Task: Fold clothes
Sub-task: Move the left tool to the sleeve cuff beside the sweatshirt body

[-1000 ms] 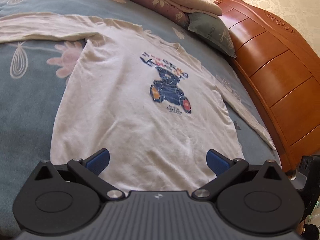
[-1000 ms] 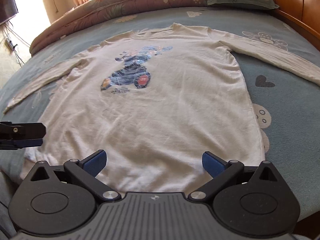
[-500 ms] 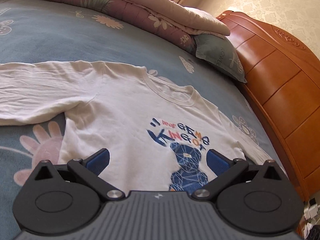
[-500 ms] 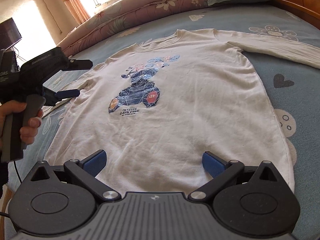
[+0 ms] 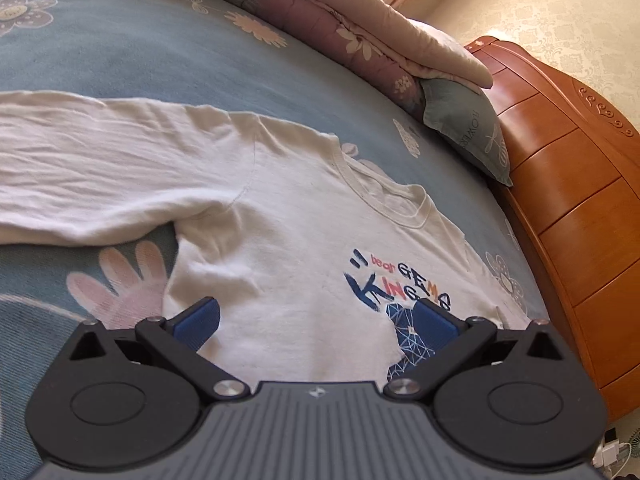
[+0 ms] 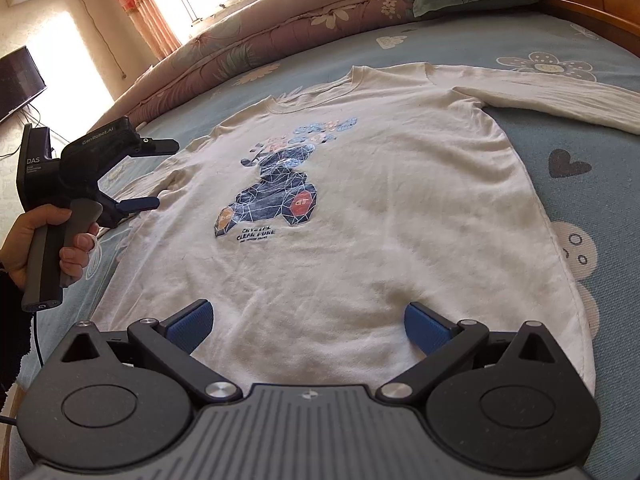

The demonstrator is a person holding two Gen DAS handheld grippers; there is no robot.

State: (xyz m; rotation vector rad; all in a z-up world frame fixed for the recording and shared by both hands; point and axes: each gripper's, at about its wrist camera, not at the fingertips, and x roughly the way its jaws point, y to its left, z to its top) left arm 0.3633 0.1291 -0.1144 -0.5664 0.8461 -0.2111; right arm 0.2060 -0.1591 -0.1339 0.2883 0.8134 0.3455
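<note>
Shirt lies flat, left gripper by its armpit, right gripper over its hem, both spread and empty — a shallow pinch risks snagging one layer.

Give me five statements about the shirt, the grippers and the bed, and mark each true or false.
1. The cream long-sleeved shirt lies front up, print showing. True.
2. The left gripper holds a sleeve. False: its jaws are open, empty.
3. The right gripper is open. True.
4. The shirt is folded in half. False: it lies spread flat, sleeves out.
5. A grey-green pillow lies beside the orange wooden headboard. True.
</note>
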